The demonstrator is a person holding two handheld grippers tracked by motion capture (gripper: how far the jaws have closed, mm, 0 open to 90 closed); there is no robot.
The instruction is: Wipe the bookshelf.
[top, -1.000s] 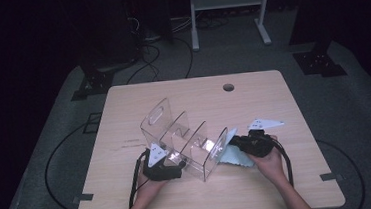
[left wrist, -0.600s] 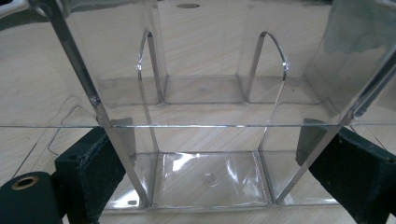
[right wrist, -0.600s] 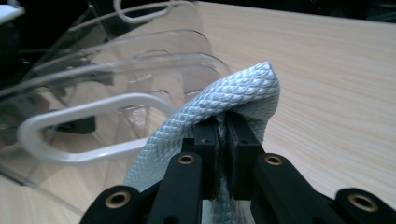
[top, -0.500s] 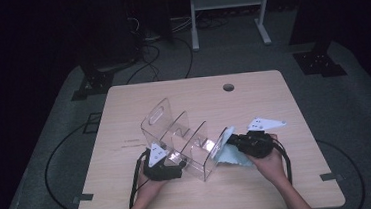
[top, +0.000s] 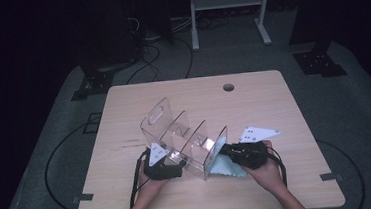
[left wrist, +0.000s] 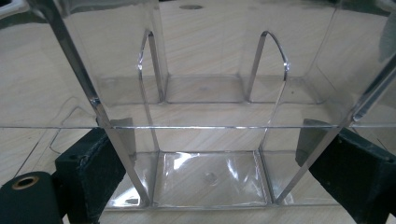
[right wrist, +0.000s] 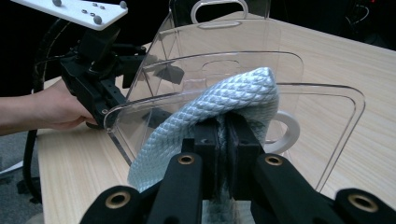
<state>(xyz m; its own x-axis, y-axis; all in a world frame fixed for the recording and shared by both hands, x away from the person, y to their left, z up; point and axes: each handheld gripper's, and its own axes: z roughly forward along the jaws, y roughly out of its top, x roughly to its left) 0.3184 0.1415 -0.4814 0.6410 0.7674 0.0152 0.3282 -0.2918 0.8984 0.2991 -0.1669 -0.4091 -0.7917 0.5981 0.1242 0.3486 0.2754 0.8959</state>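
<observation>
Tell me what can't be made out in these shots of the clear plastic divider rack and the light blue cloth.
- Right gripper, right gripper view: its jaw tips are wrapped by the light blue waffle-weave cloth.
- Left gripper, left gripper view: whether its pads press the clear plastic divider rack; glare blurs the contact.
- Cloth, high view: partly behind the rack's end wall.
- Small marks on the wooden table: too small.

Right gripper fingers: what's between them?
The light blue cloth: the right gripper is shut on a fold of it, and the rest drapes over the fingers against the clear organizer's end wall. Right gripper view.
</observation>
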